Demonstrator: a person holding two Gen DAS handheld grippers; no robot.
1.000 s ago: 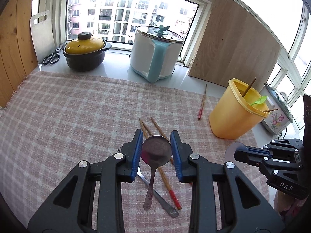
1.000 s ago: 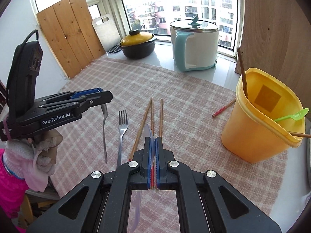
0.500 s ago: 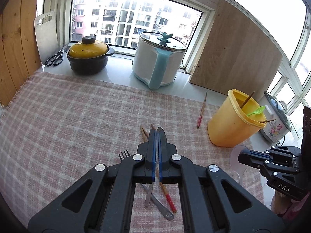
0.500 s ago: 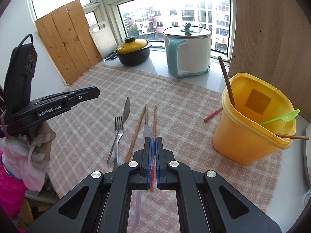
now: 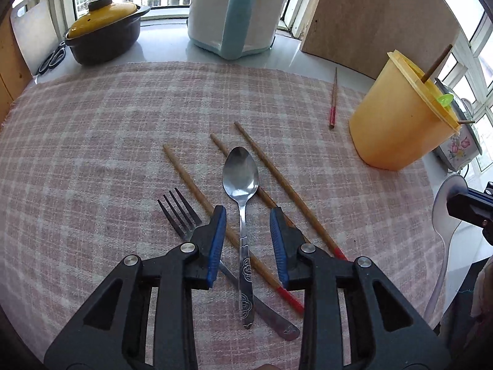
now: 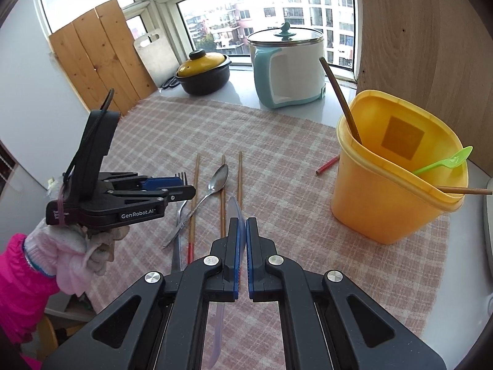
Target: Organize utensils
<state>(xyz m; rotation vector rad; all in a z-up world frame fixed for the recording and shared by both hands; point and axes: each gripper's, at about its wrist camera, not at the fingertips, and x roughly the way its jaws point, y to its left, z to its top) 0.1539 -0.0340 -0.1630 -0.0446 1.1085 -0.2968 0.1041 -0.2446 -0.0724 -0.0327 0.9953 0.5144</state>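
While left claw (image 5: 248, 215) opens, metal spoon (image 5: 242, 191) lies untouched between pads; right claw (image 6: 242, 231) clamps clear spoon (image 6: 234, 208).

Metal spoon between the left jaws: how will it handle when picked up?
Probably stiff: the metal spoon looks like solid steel. Likely slippery, given its polished handle, as the opening left gripper straddles it. It may pivot, since it lies across a chopstick and the fork.

The left gripper (image 5: 248, 222), a second ago holding the metal spoon (image 5: 242, 182) aloft, has dropped lower; its jaws are opening around the spoon, now lying at center frame across the chopsticks (image 5: 277, 191).
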